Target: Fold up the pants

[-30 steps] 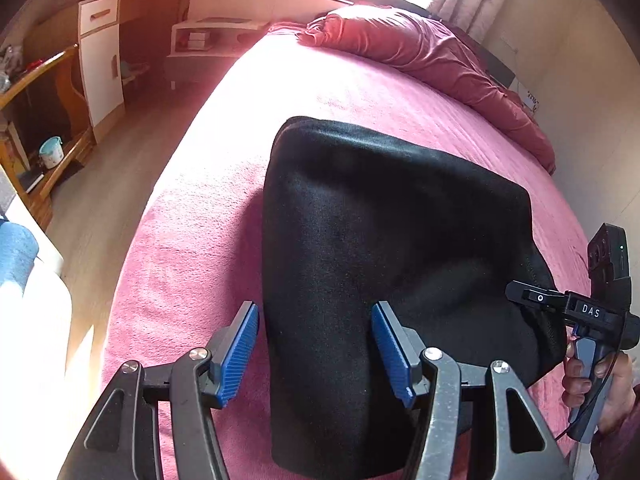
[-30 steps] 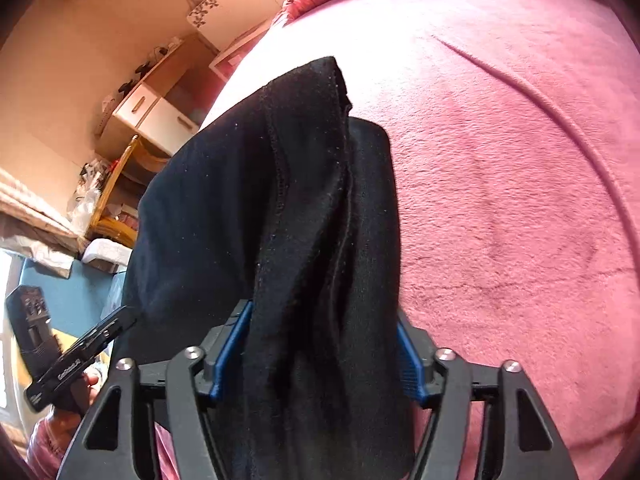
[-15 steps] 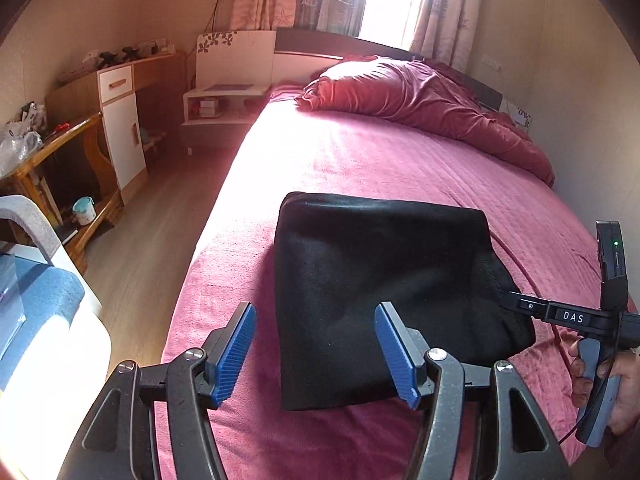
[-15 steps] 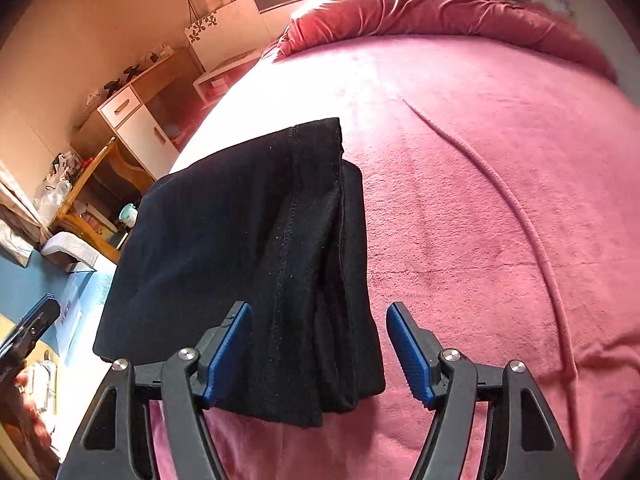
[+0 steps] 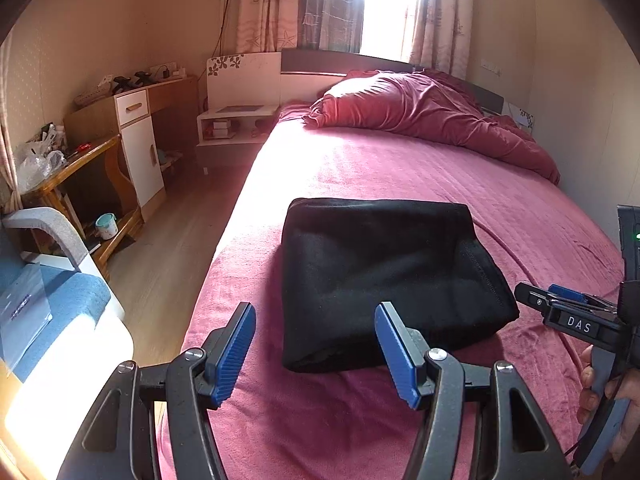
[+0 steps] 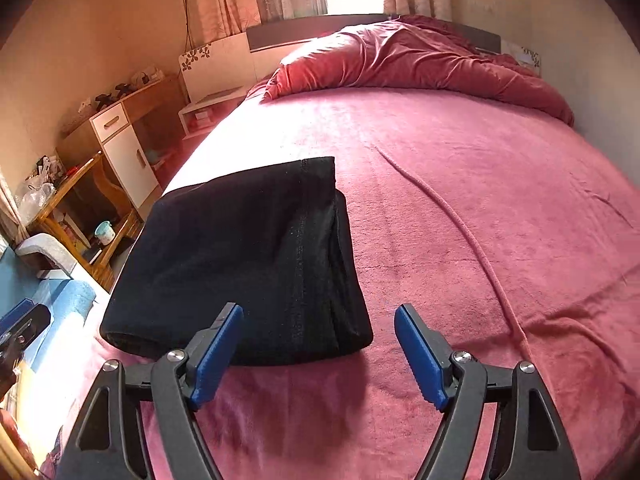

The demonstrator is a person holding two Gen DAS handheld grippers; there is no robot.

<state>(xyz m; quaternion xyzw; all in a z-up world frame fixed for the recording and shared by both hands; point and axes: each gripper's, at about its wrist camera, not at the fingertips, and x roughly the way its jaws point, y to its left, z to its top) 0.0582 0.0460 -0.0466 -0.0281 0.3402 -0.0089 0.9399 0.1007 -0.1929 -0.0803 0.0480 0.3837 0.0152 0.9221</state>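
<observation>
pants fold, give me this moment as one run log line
pants: folded, flat on bed | left gripper: open, clear of pants | right gripper: open, clear of pants

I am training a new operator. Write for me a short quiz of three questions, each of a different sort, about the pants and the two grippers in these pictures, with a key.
1. True or false: the right gripper is clamped on the black pants.
2. Multiple choice: the pants lie on the pink bed cover as A) a flat, unfolded length, B) a compact folded bundle, C) a heap hanging off the edge.
3. Fill in: the left gripper is ____, holding nothing.

Key: 1 false, since its jaws stand apart with no cloth between them; 2 B; 3 open.
</observation>
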